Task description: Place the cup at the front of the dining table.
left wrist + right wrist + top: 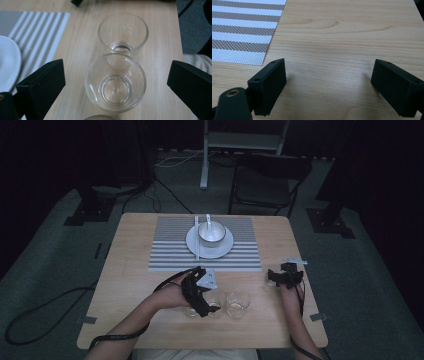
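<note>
No readable text, label, brand, number or sign anywhere.

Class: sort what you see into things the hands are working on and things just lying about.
In the job:
left tool, open over the glasses
near glass
far glass

Lying about:
right tool, open on bare wood
plate
bowl
striped mat
chair
</note>
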Demonstrator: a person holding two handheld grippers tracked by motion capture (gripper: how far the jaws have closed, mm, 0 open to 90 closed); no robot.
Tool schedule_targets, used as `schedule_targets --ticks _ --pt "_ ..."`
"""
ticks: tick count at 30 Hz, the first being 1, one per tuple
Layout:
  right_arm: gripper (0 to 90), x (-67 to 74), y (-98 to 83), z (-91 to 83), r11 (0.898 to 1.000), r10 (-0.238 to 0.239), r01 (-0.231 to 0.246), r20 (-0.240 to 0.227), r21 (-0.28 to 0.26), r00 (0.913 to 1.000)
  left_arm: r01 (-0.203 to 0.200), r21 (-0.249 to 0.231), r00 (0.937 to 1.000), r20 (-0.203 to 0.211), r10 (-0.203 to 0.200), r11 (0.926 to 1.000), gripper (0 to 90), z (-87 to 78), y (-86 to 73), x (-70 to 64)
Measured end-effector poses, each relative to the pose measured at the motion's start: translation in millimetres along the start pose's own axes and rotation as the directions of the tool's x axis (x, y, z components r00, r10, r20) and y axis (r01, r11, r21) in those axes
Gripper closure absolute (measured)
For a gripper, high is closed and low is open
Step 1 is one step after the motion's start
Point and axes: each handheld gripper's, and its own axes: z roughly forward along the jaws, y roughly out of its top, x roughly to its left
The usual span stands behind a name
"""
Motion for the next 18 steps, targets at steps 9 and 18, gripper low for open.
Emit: schedule_targets --ticks 9,18 --pt "12.1 -0.1 0.1 0.1 1.0 0.0 0.0 -0.001 0.0 1.0 0.033 0.125 0.9978 0.052 -0.04 0.9916 2.0 23.8 -2.0 7.7" --pt "12.1 -0.1 0.2 0.2 1.0 0.0 0.0 -0.001 0.0 1.0 0.033 0.185 0.9982 0.044 -0.042 0.9822 5.9 36.2 -2.6 7.7"
